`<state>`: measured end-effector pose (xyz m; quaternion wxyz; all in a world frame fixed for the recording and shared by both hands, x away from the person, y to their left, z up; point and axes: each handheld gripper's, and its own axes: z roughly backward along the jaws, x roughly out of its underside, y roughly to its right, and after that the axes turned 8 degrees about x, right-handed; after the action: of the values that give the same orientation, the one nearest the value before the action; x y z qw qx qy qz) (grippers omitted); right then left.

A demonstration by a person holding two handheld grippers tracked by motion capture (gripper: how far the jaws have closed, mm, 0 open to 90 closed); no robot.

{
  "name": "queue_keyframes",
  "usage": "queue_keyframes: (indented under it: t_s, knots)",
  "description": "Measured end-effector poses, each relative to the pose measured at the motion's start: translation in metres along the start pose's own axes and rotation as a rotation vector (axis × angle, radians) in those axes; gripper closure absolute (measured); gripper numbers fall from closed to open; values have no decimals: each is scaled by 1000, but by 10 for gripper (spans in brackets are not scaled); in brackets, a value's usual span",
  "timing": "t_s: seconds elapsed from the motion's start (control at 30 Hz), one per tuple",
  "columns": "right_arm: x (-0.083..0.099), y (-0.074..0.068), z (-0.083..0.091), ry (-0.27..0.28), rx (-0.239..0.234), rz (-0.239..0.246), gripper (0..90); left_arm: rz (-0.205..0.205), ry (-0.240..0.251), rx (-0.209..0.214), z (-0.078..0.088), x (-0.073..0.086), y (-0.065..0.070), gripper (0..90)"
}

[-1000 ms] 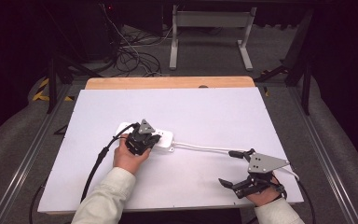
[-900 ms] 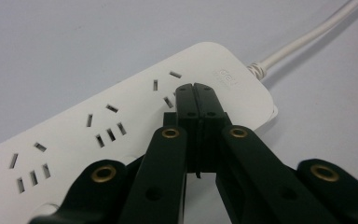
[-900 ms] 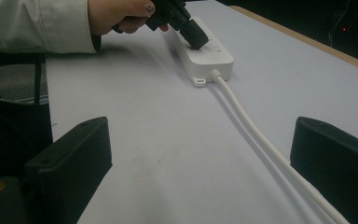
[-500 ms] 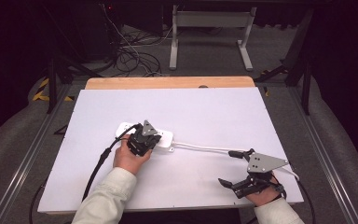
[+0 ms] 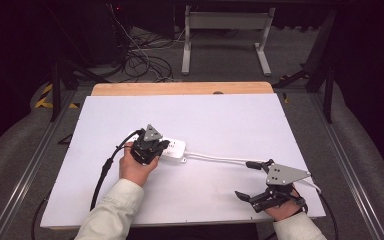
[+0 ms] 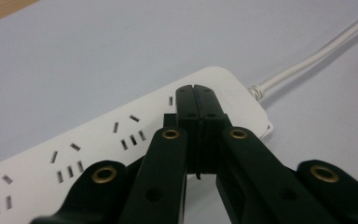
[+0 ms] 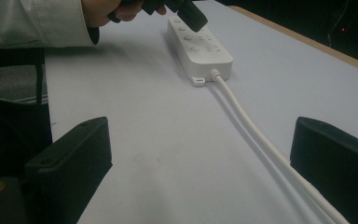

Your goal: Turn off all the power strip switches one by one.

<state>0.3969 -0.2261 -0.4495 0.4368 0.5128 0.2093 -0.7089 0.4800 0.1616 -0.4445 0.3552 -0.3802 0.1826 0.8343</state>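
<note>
A white plastic power strip (image 5: 172,149) lies left of centre on the tabletop (image 5: 230,120), a pale matte sheet whose far edge leaves a band of light wood uncovered. The strip is a long rounded bar with rows of narrow slotted sockets along its top and a small mounting tab at the cord end. Its round white cord (image 5: 215,158) runs off toward the right near corner, lying flat on the sheet.

The left gripper (image 5: 161,145) has its black jaws pressed together with nothing between them; in the left gripper view their tip sits over the strip's top near the cord end (image 6: 196,100), though contact cannot be told. The right gripper (image 5: 247,180) rests near the right front corner, well apart from the strip, its jaws spread wide and empty; in the right gripper view the cord (image 7: 261,140) passes between them along the sheet.

Wide bare sheet lies beyond the strip and to its right, up to the wooden band. The near edge runs close to both hands.
</note>
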Motion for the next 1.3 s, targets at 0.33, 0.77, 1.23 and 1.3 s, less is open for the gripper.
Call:
queue_keyframes:
  t_s: [0.33, 0.77, 1.23, 1.3]
  knots:
    - [0, -1, 0, 1, -1, 2, 59, -12, -40, -25, 10, 5, -5, 900]
    - [0, 0, 0, 1, 1, -1, 59, 39, -49, -22, 12, 12, -19, 900]
    - [0, 0, 1, 1, 1, 1, 59, 33, -82, -33, 1, 16, -20, 900]
    - [0, 0, 1, 1, 1, 2, 59, 34, -81, -35, 0, 16, -20, 900]
